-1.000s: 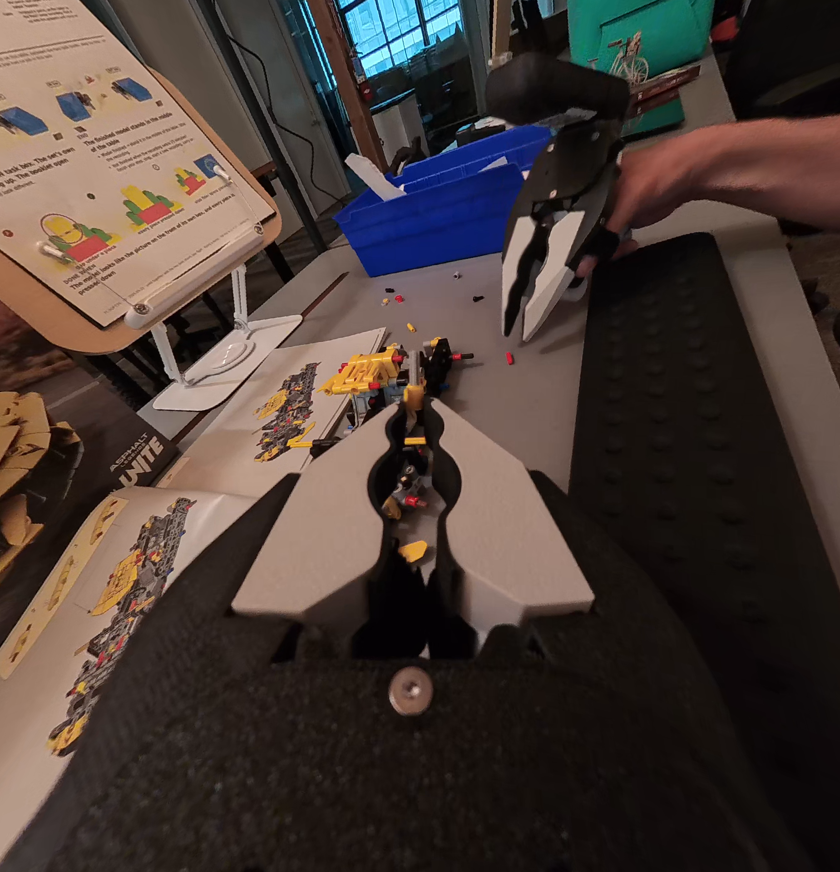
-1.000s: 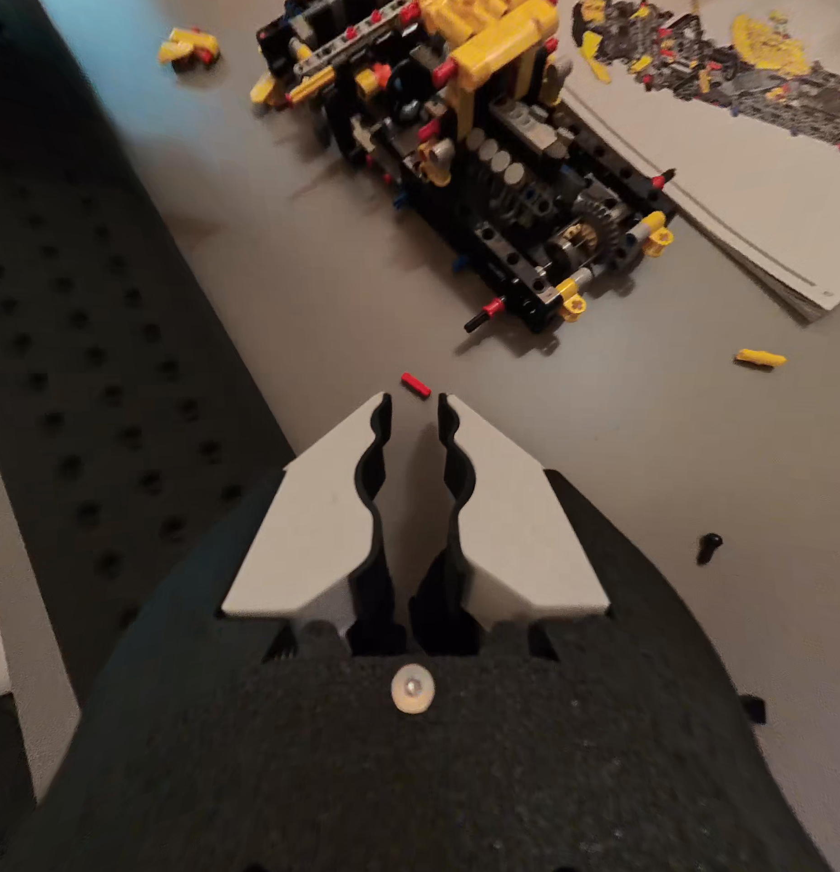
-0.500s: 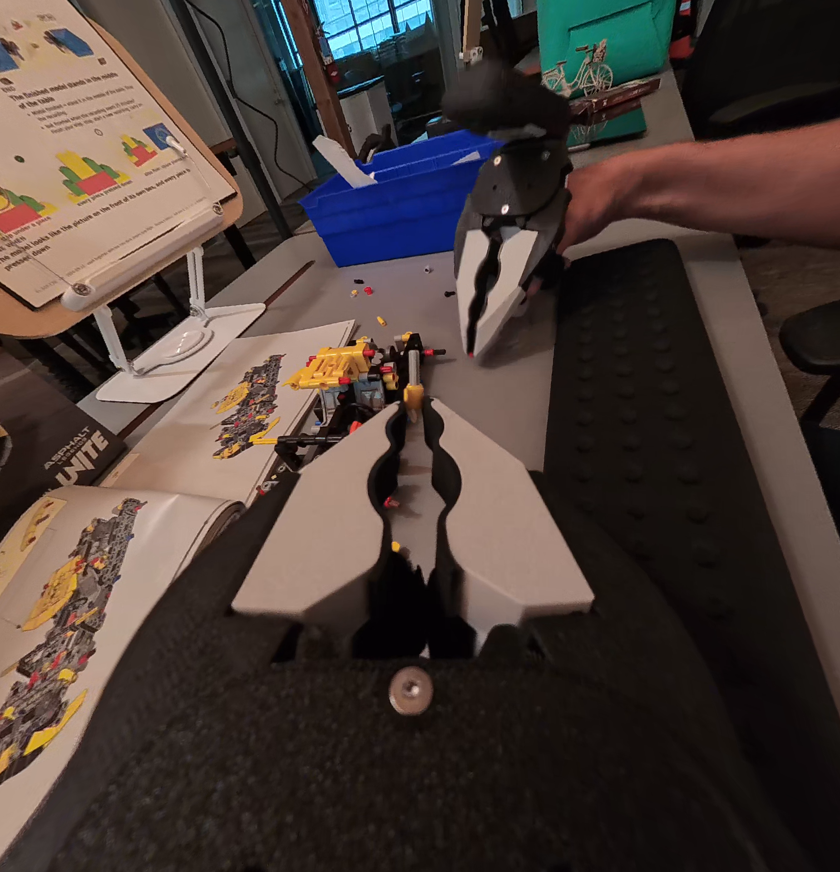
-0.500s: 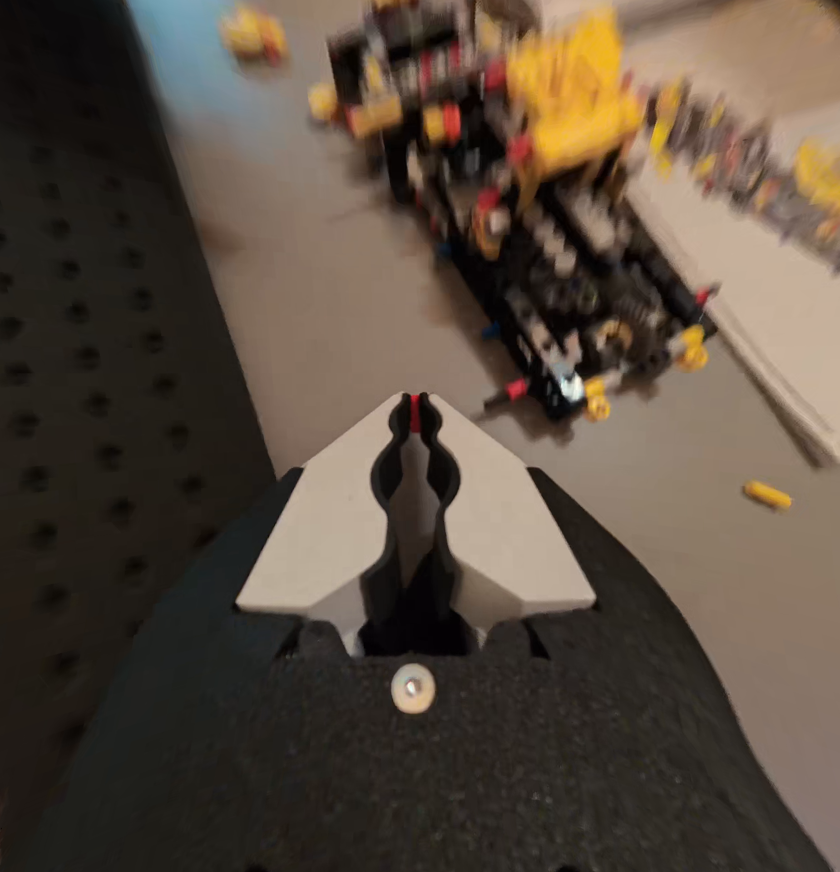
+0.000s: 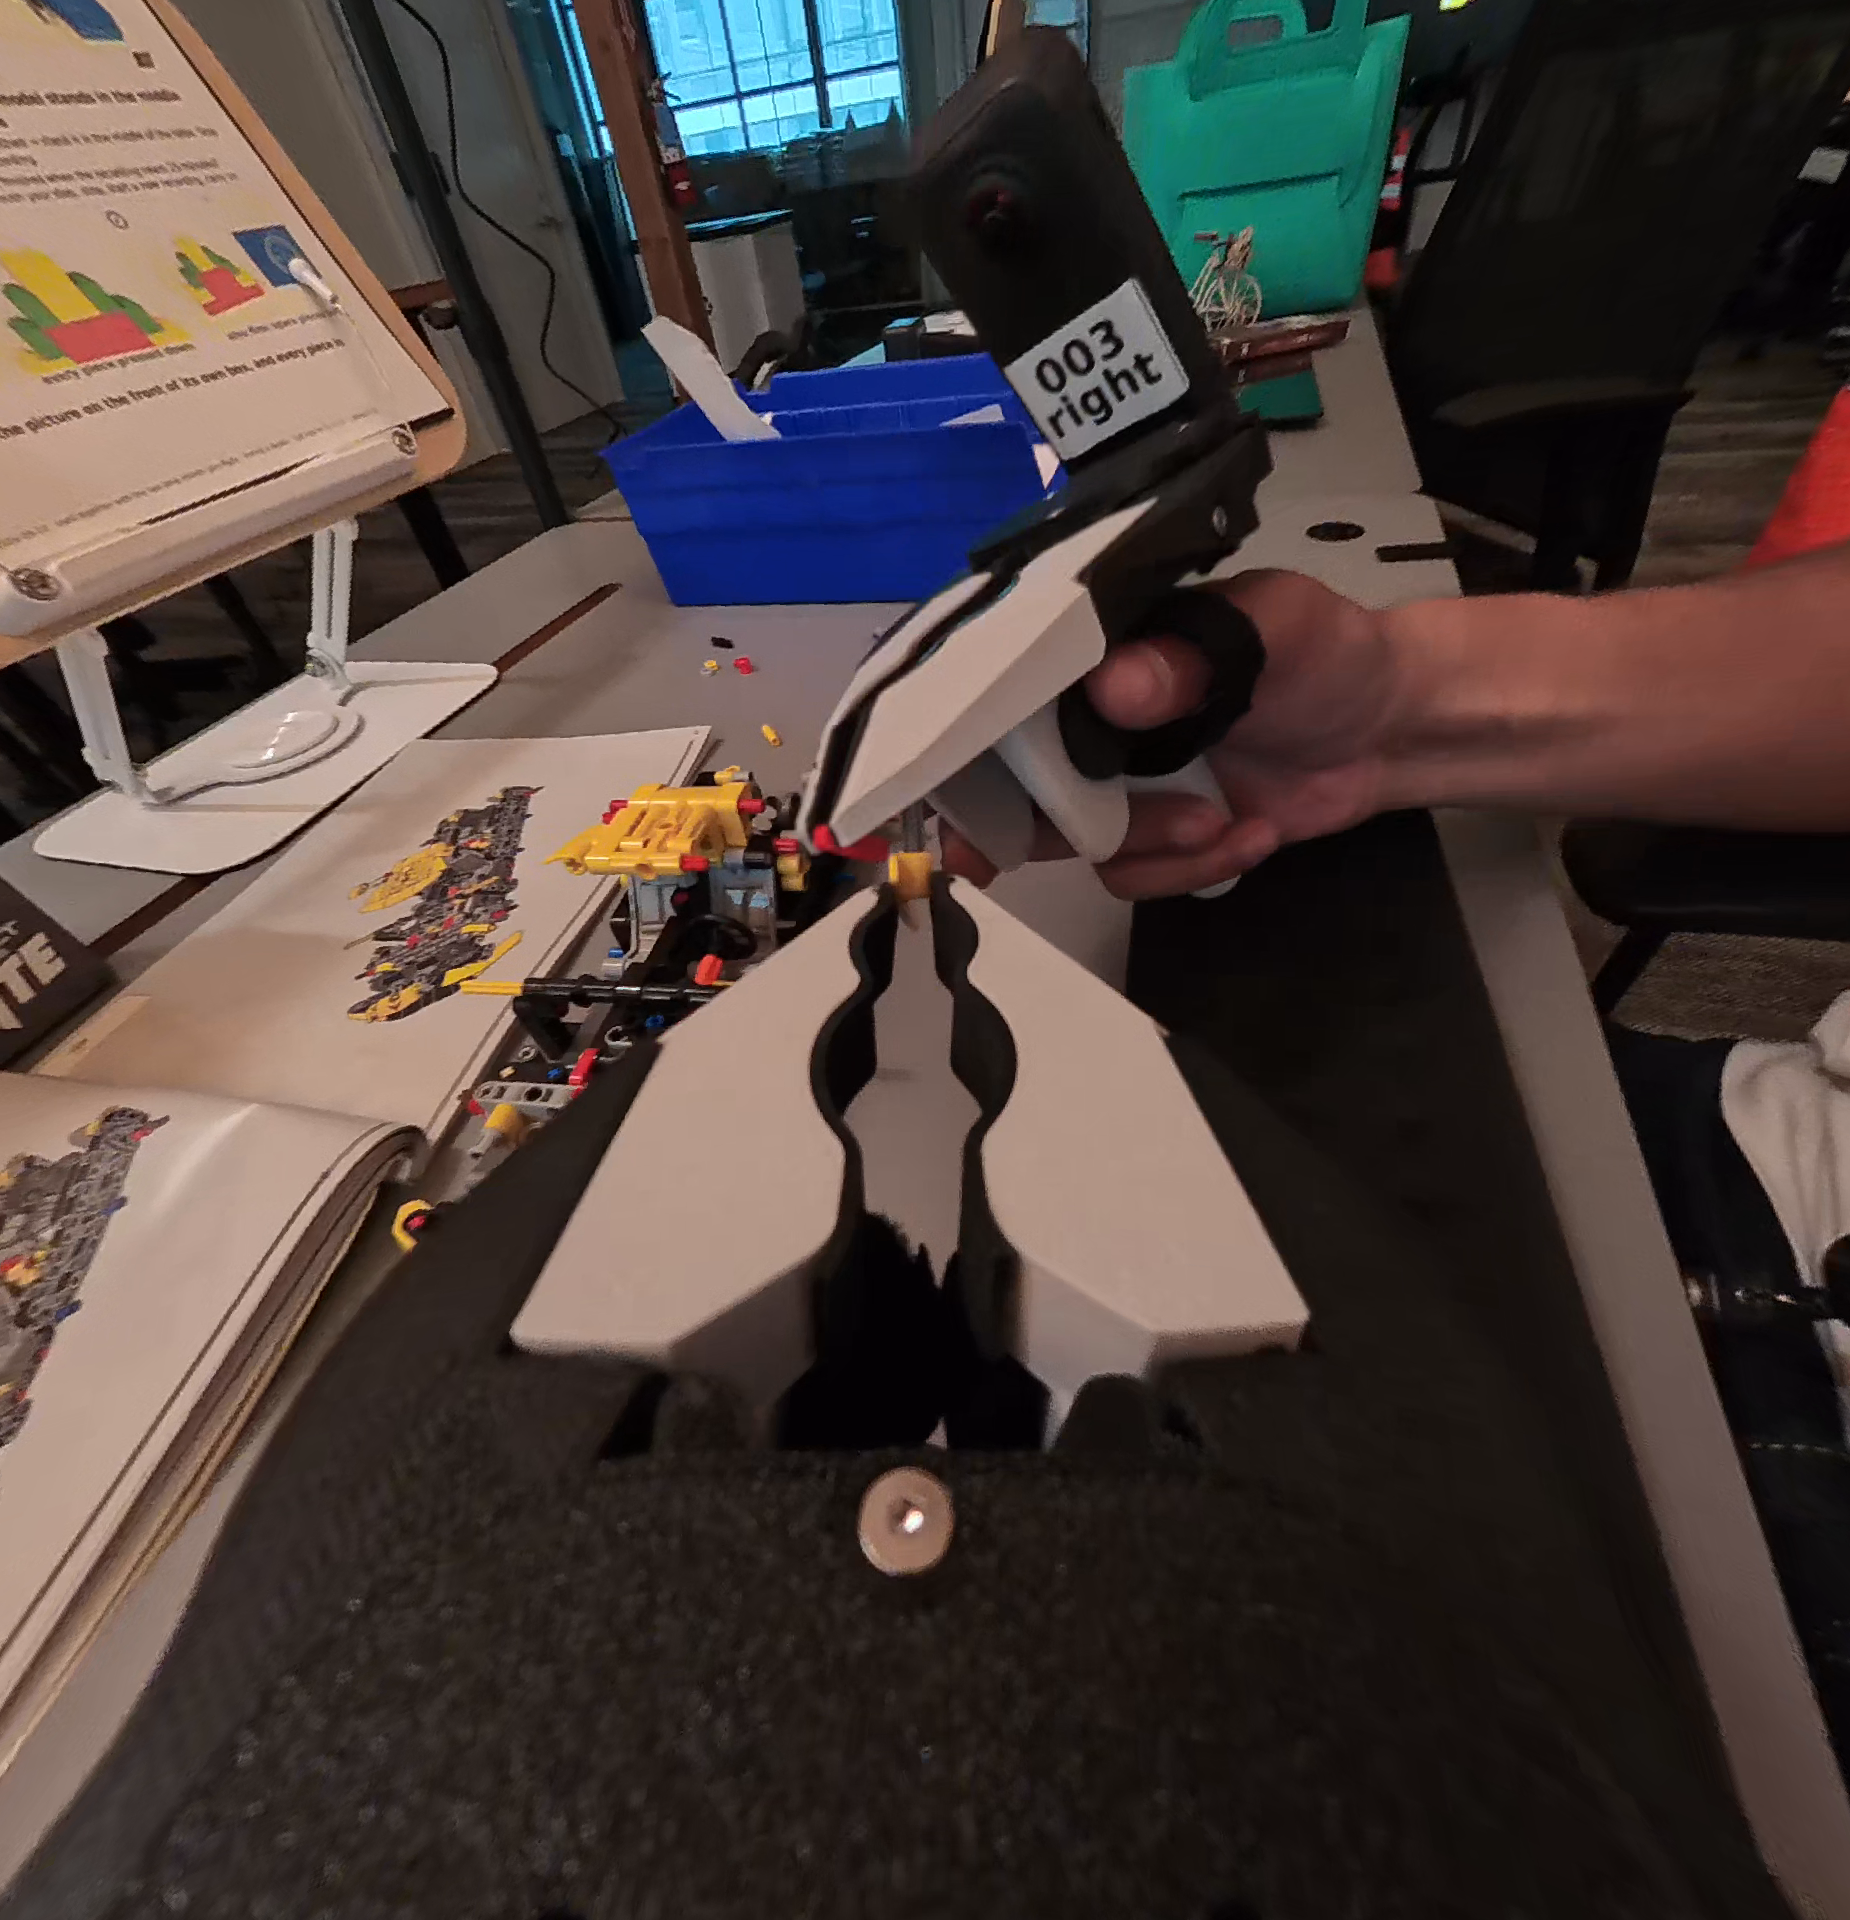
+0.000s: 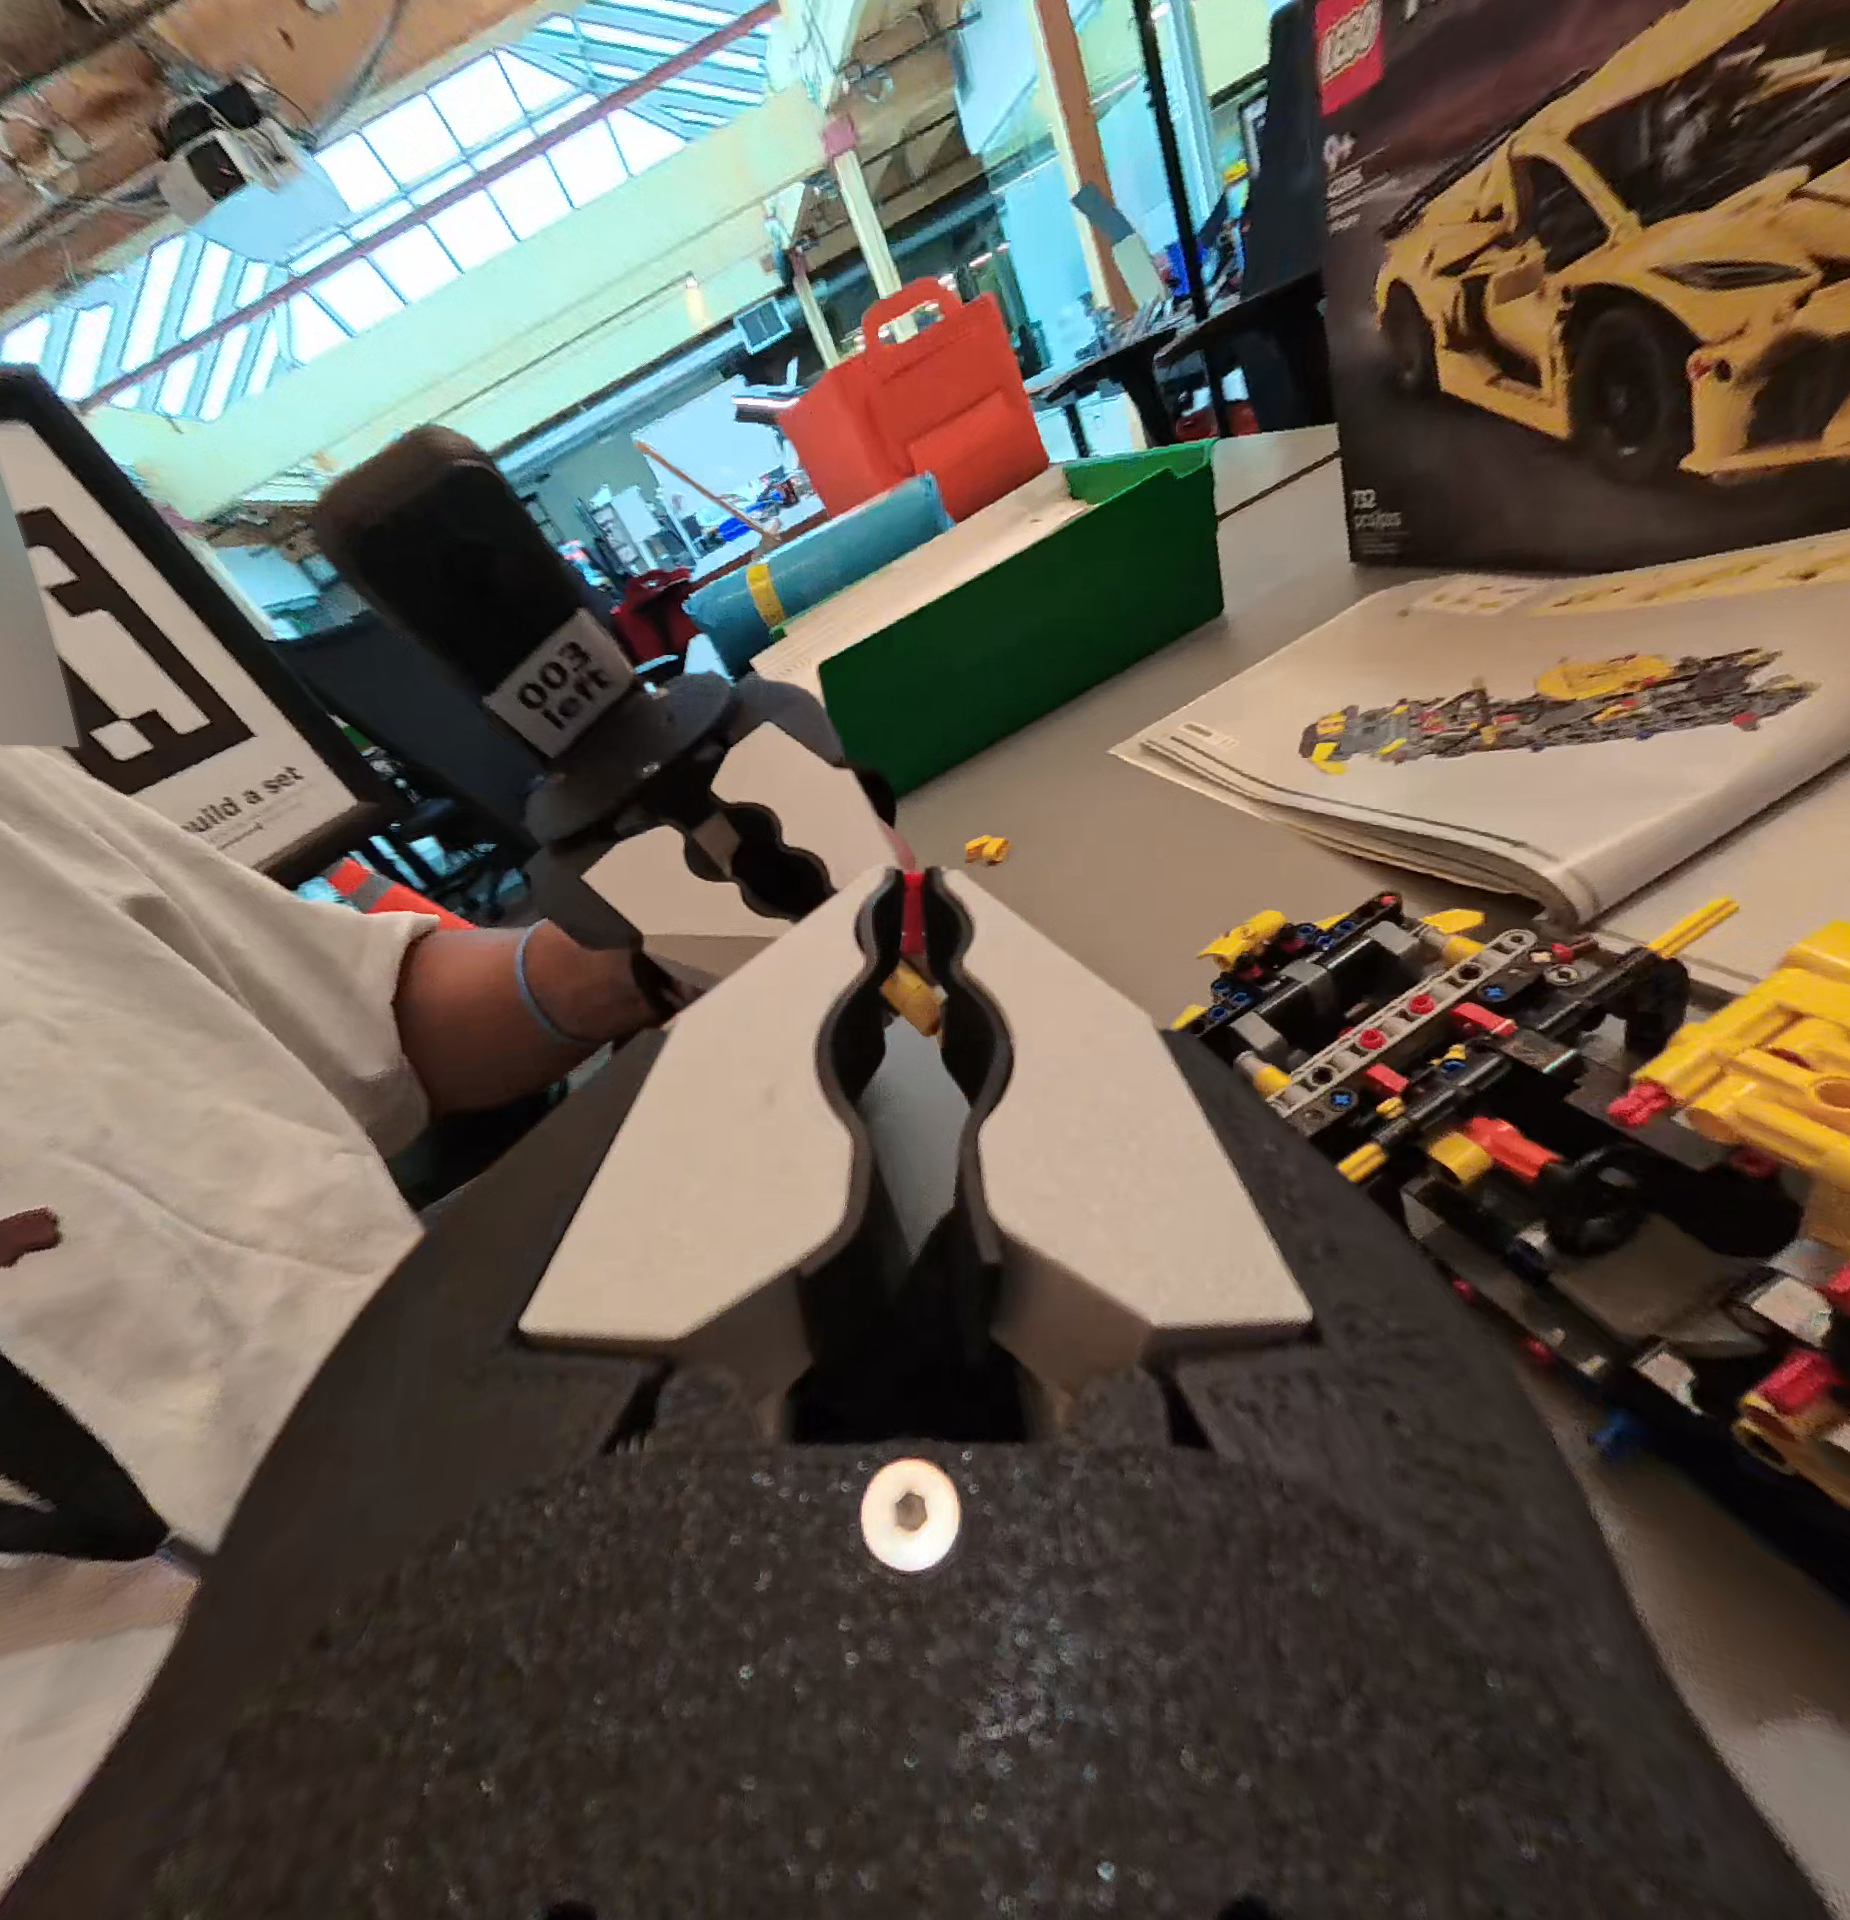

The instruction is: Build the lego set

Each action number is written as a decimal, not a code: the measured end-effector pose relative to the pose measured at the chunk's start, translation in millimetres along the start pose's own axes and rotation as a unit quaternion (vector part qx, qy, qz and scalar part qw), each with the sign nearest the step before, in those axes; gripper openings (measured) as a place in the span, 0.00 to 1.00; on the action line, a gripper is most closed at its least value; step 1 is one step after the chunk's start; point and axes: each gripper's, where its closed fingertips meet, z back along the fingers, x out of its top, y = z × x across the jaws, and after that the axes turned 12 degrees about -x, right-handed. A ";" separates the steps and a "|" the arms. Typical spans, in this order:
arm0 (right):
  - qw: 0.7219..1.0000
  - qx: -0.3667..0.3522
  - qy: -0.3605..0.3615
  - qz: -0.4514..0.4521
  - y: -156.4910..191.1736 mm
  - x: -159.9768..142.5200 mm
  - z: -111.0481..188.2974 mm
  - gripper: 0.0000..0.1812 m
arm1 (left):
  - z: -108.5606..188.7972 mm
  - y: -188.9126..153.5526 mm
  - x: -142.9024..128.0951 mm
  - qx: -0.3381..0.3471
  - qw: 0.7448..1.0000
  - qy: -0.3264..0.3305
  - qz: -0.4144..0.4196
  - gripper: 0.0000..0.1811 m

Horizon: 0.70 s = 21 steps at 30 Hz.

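Observation:
The partly built black and yellow lego model (image 5: pixel 682 862) lies on the grey table; it also shows in the right wrist view (image 6: pixel 1472 1060). My left gripper (image 5: pixel 908 899) is shut on a thin grey axle with a yellow connector (image 5: pixel 908 871) at its tip, just right of the model. My right gripper (image 6: pixel 913 883) is shut on a small red pin (image 6: pixel 913 920). In the left wrist view the right gripper (image 5: pixel 822 831) comes down from the upper right and its red pin (image 5: pixel 836 842) sits right next to the yellow connector. The left gripper (image 6: pixel 879 795) faces the right one tip to tip.
A blue bin (image 5: pixel 838 499) stands behind, a green bin (image 6: pixel 1025 644) and the set's box (image 6: pixel 1627 260) to the far side. Open instruction booklets (image 5: pixel 381 914) lie left of the model. A black mat (image 5: pixel 1368 1143) runs along the right. Small loose pieces (image 5: pixel 739 665) dot the table. The grippers are tip to tip, or close to it.
My right gripper shut on the red pin on the table, lifted it and swung over to the tip of my left gripper. The left gripper kept hold of its axle piece.

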 end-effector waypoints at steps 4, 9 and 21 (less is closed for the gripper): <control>0.999 -0.034 -0.015 0.018 -4.4 1.7 -0.1 0.02 | 3.2 5.8 1.1 0.022 1.000 0.002 -0.008 0.04; 0.998 -0.056 -0.036 0.025 -7.0 3.7 4.7 0.02 | 6.5 11.2 -0.4 0.036 0.999 0.006 -0.003 0.04; 0.967 -0.193 -0.145 -0.086 -18.3 19.8 5.7 0.01 | 1.8 23.2 -5.0 0.081 0.996 0.016 0.035 0.03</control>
